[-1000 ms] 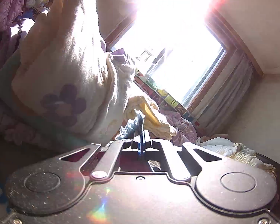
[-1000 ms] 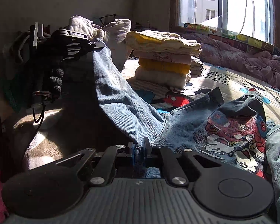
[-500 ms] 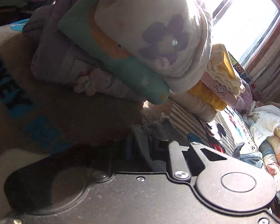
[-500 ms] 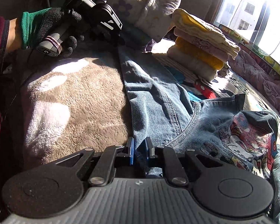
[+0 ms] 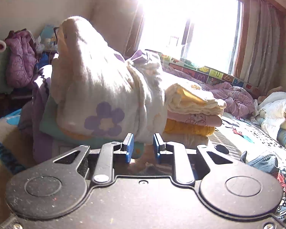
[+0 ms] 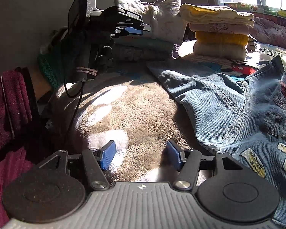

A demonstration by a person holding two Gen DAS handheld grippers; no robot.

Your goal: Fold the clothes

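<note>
1. Left gripper (image 5: 142,147): jaws opening, nothing between the blue pads (image 5: 128,146); released. In the right wrist view it hangs at 11 o'clock (image 6: 137,29), held by a gloved hand (image 6: 89,57) with a maroon sleeve (image 6: 11,103) behind it.
2. Right gripper (image 6: 141,155): jaws opening, wide apart, only the tan fleece blanket (image 6: 127,110) beneath the gap; released.
3. Denim garment (image 6: 219,99): spread flat on the blanket at 3 o'clock of the right gripper, one sleeve reaching toward 12 o'clock; free of both claws. Its edge shows at 4 o'clock in the left wrist view (image 5: 265,160).
4. Folded stack (image 5: 192,114): cream, pink, yellow and cream layers, at 2 o'clock of the left gripper.
5. Cream bundle with purple flower (image 5: 104,95): just at 12 o'clock of the left gripper, resting on teal and lilac items.
6. Window (image 5: 190,28): 1 o'clock, strongly backlit; curtain (image 5: 261,43) at its right.
7. Purple quilt (image 5: 236,97): below the window.
</note>
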